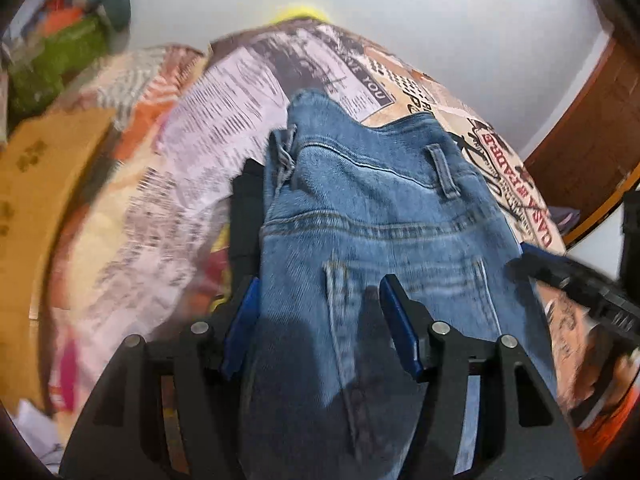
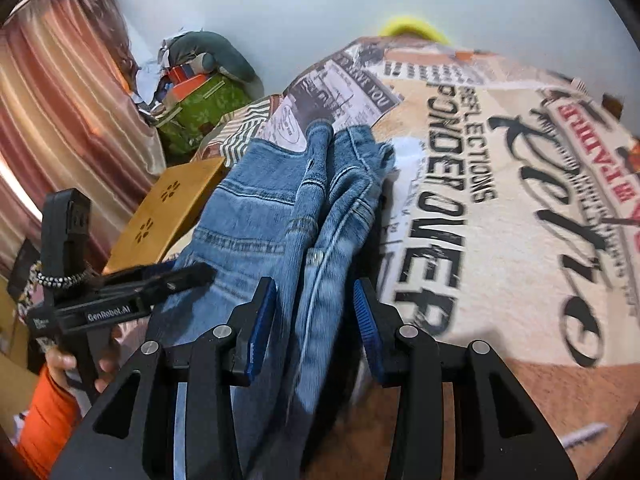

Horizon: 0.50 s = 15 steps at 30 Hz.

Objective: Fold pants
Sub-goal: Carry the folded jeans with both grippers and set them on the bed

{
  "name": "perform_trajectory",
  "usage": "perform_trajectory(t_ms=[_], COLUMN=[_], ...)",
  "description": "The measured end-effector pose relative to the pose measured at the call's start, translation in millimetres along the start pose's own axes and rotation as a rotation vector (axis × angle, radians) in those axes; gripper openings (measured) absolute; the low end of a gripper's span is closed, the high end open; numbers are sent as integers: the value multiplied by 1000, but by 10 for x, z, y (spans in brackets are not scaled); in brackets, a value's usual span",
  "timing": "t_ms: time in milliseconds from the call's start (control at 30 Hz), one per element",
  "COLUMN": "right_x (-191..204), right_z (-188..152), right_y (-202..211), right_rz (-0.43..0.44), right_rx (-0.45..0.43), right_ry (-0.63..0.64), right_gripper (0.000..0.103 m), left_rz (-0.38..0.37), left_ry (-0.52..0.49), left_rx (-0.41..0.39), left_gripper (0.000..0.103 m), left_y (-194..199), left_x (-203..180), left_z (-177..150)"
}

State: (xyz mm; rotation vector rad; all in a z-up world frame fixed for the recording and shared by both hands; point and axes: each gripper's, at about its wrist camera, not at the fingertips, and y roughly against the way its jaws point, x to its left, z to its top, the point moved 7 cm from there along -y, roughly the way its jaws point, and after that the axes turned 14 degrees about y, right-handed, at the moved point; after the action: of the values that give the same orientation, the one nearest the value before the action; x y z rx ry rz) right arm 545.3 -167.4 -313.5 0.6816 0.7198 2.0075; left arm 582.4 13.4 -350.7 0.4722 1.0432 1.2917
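Between the blue pads of the left gripper (image 1: 320, 328), jaws spread wide: jeans (image 1: 372, 216), back-pocket side up, not pinched. Right gripper (image 2: 316, 320): jaws likewise apart, straddling a bunched denim ridge (image 2: 320, 208). Jeans lie on a newsprint-patterned bedspread (image 2: 500, 200). Beside it: wooden board (image 2: 168, 208), green bag (image 2: 204, 108).

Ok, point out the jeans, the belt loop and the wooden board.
jeans (image 1: 360, 208): left wrist view, seat panel below waistband.
belt loop (image 1: 444, 172): left wrist view, its middle.
wooden board (image 2: 168, 212): right wrist view, top face.
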Motion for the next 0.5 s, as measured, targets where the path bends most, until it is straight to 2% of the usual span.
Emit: perform_trajectory(t_ms=[133,267,333,500], right_x=[185,460,619,1069], right_z=[48,182,239,314], right_y=[419,890,1173,1930], right_rz=[-2,-11,-17,-23], right_rx=[-60,-135,-186,-315], right_ry=[27,80,105,164], right_gripper=[37,38,46,47], left_rz=[54,9,9,-28], left_ry=[-67,-98,-121,-163], left_rx=[-62,-163,-219,-377], left_gripper=[61,61,61,61], left_y=[424,1080,1429,2424], left_x=[-57,-267,-379,-669], left_z=[-81,-168,-202,-354])
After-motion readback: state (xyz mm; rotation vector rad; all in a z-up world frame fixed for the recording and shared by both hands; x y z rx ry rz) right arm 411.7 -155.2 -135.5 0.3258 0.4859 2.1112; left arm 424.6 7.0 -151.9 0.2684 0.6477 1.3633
